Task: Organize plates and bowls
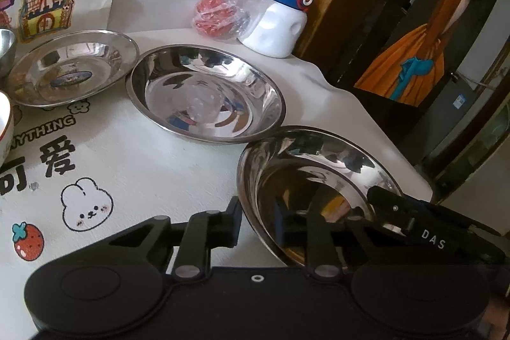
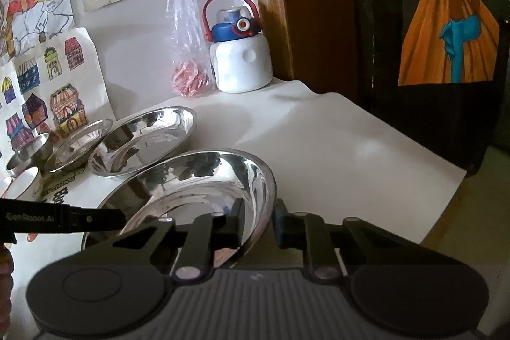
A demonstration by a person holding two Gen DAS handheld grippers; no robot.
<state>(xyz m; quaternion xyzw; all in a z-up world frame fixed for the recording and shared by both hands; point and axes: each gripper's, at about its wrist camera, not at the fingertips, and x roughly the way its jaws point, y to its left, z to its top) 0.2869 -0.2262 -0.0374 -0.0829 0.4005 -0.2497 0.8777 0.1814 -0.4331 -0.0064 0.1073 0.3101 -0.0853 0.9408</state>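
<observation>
A deep steel plate (image 1: 318, 168) (image 2: 197, 180) sits nearest me, tilted, by the table's right edge. My left gripper (image 1: 257, 225) is shut on its left rim, one finger outside and one inside the dish. My right gripper (image 2: 257, 228) is shut on the opposite rim of the same plate. The right gripper's black finger (image 1: 385, 203) shows across the dish in the left wrist view. The left gripper's finger (image 2: 95, 217) reaches in from the left in the right wrist view. Behind lie a second steel plate (image 1: 207, 94) (image 2: 143, 142) and a third with a sticker (image 1: 70, 69) (image 2: 79, 145).
A steel bowl (image 1: 6, 53) (image 2: 28, 152) and a white bowl (image 1: 3, 129) (image 2: 27, 184) stand at the far left. A white bottle (image 1: 280, 21) (image 2: 239, 62) and a plastic bag (image 1: 220, 11) (image 2: 189, 75) stand at the back. The table edge (image 1: 366, 117) (image 2: 440, 180) drops off on the right.
</observation>
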